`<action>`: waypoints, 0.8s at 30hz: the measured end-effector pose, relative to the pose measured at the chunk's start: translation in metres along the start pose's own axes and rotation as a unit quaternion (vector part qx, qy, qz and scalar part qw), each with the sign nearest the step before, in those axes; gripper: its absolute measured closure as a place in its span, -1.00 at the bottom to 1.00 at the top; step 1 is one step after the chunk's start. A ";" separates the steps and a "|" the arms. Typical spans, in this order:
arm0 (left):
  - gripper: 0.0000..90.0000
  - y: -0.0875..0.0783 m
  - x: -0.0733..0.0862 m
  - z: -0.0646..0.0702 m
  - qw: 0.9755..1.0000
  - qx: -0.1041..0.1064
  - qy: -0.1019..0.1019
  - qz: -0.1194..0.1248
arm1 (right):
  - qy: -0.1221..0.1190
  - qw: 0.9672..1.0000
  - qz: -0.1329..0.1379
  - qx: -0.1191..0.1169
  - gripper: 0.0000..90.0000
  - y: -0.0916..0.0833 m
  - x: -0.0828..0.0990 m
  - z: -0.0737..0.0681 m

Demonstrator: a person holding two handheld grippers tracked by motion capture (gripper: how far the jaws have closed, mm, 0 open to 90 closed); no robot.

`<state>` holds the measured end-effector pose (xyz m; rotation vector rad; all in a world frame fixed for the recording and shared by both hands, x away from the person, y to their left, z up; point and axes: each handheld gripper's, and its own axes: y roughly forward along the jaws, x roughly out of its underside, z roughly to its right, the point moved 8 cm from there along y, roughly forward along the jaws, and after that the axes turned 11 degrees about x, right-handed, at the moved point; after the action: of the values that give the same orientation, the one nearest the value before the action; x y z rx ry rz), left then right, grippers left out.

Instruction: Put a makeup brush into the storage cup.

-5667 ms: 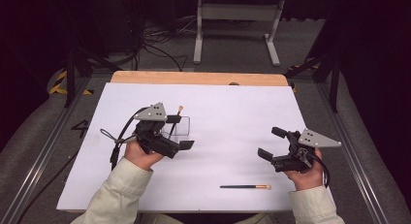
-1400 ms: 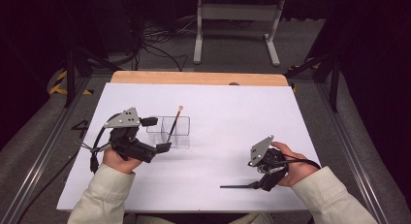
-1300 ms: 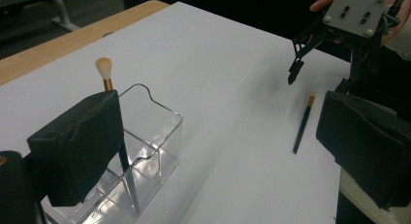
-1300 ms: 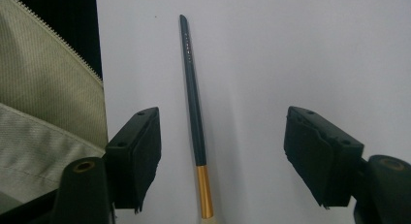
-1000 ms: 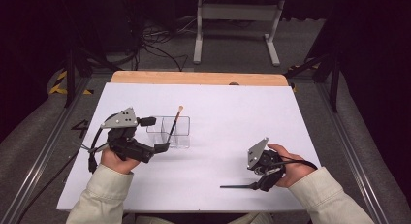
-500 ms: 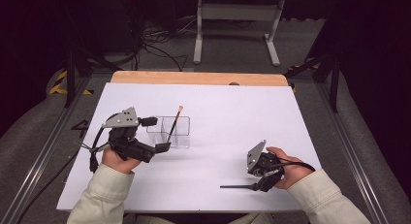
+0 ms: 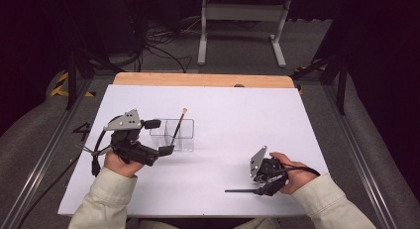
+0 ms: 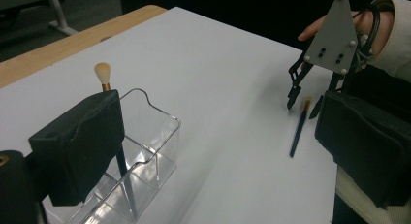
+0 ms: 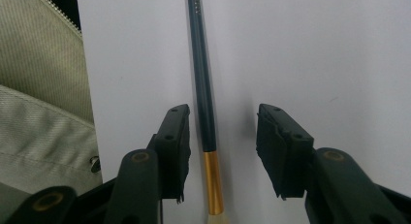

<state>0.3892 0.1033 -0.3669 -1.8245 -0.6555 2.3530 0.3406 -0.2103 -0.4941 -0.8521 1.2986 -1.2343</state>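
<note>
Brush (image 9: 202,78) between closing right gripper (image 9: 220,141) jaws (handle writing unreadable).

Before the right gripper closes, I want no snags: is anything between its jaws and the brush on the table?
Nothing visible. The right gripper straddles the brush, which lies flat on the white table; bare table shows between each pad and the handle, and the jaws have just been closing.
</note>
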 end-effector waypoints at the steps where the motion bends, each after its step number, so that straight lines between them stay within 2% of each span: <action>1: -0.90 0.000 0.000 0.000 1.000 0.000 0.000 0.000 | -0.001 1.000 0.000 0.002 0.29 0.000 0.000 0.000; 5: -0.90 0.000 0.000 0.000 1.000 -0.001 -0.002 0.000 | -0.006 1.000 -0.009 0.005 0.36 0.003 0.001 0.001; 7: -0.90 0.000 0.000 -0.001 1.000 -0.002 -0.002 0.001 | -0.001 1.000 -0.015 0.004 0.39 0.004 0.002 0.001; 13: -0.90 0.000 0.000 -0.001 1.000 -0.001 -0.003 0.000 | -0.008 1.000 -0.018 0.005 0.43 0.004 0.002 0.001; 19: -0.90 0.000 0.000 -0.001 1.000 -0.004 -0.002 -0.002 | -0.012 1.000 -0.020 0.012 0.58 0.005 0.002 0.001; 22: -0.89 0.001 0.001 -0.002 1.000 -0.017 0.002 -0.008 | -0.015 0.999 -0.023 0.018 0.65 0.005 0.002 0.001; 24: -0.89 0.001 0.002 -0.002 1.000 -0.017 0.002 -0.009 | -0.017 0.999 -0.026 0.018 0.70 0.005 0.002 0.001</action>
<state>0.3908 0.1035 -0.3694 -1.8275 -0.7142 2.3410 0.3424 -0.2113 -0.4991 -0.8819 1.2315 -1.2744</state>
